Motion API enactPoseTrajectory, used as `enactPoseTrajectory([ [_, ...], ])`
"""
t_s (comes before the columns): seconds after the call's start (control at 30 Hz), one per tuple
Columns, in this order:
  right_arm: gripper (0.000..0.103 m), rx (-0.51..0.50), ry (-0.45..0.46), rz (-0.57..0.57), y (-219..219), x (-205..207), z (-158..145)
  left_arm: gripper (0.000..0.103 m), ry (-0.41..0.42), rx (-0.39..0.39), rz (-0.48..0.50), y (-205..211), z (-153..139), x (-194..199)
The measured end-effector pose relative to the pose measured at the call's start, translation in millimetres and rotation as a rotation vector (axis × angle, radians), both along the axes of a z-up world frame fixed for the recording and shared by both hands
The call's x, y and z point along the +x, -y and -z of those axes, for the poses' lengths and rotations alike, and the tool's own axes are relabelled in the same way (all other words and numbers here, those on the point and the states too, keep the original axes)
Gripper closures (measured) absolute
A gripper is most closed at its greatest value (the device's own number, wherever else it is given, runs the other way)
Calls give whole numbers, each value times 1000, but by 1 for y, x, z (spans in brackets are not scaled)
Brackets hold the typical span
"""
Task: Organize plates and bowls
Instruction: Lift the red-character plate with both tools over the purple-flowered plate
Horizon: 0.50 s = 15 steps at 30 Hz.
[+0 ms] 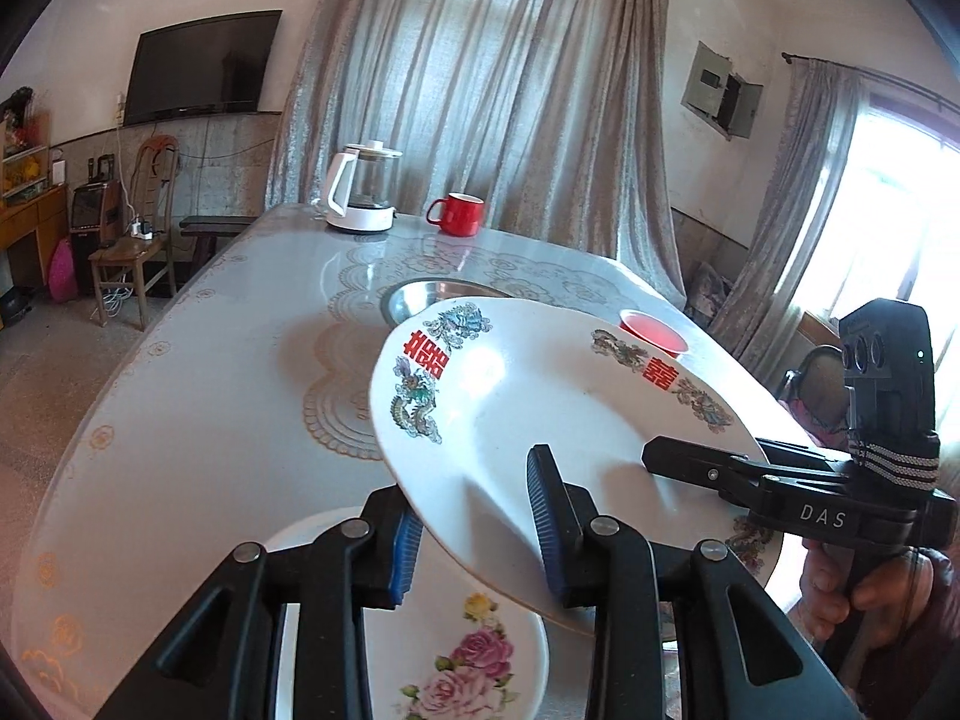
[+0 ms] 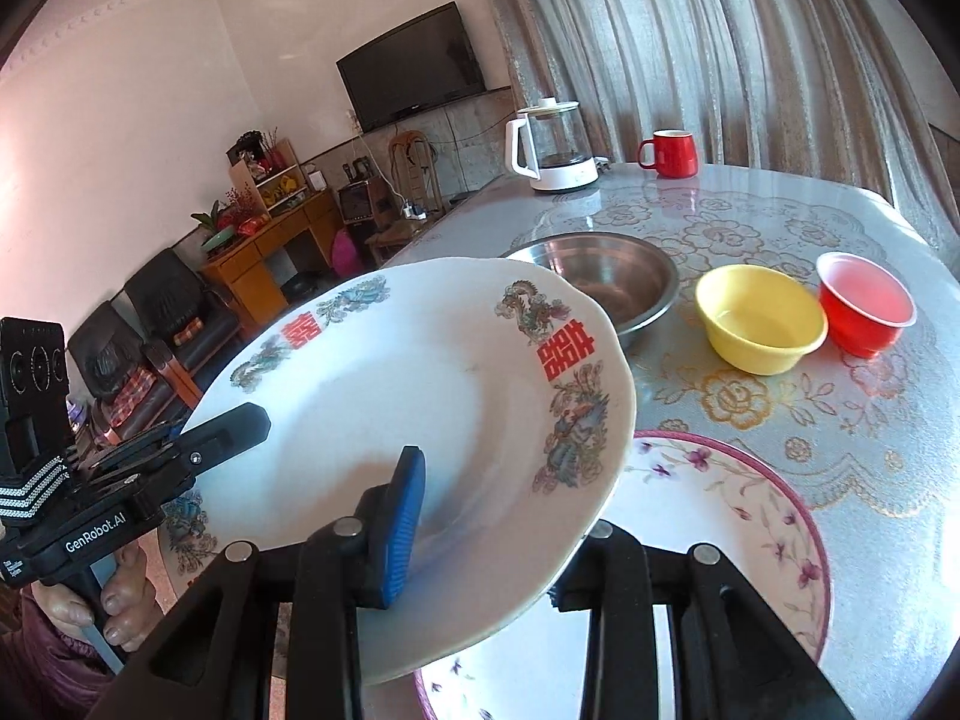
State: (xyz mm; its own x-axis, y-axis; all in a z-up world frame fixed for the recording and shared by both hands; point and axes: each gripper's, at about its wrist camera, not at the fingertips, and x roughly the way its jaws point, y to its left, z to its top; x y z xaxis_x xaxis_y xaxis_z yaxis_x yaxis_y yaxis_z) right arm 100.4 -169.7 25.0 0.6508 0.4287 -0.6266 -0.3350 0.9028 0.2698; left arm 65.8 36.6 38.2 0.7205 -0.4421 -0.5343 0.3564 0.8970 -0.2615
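Observation:
A white plate with red characters and dragon prints [image 1: 528, 420] [image 2: 420, 420] is held tilted above the table by both grippers. My left gripper [image 1: 480, 534] is shut on its near rim; it shows in the right wrist view at the plate's left edge [image 2: 228, 426]. My right gripper [image 2: 480, 540] is shut on the opposite rim, seen from the left wrist view [image 1: 678, 456]. Below lie a white plate with pink roses [image 1: 456, 660] and a plate with a purple rim and small flowers [image 2: 738, 516]. A steel bowl [image 2: 606, 282], a yellow bowl [image 2: 759, 318] and a red bowl [image 2: 864, 306] stand behind.
A white kettle [image 2: 552, 147] and a red mug [image 2: 672, 153] stand at the table's far edge. The round table [image 1: 210, 360] has a lace-patterned cover. A chair [image 1: 138, 240], a cabinet and a sofa stand off to the left.

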Motion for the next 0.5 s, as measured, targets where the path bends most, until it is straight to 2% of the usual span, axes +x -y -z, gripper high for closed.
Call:
enactPoseTrajectory([
  [0.3, 70, -21, -67, 128, 66, -34, 21, 67, -102, 12, 121, 64, 25, -7],
  [0.5, 70, -31, -106, 173, 88, -41, 36, 65, -163, 26, 157, 84, 39, -9],
])
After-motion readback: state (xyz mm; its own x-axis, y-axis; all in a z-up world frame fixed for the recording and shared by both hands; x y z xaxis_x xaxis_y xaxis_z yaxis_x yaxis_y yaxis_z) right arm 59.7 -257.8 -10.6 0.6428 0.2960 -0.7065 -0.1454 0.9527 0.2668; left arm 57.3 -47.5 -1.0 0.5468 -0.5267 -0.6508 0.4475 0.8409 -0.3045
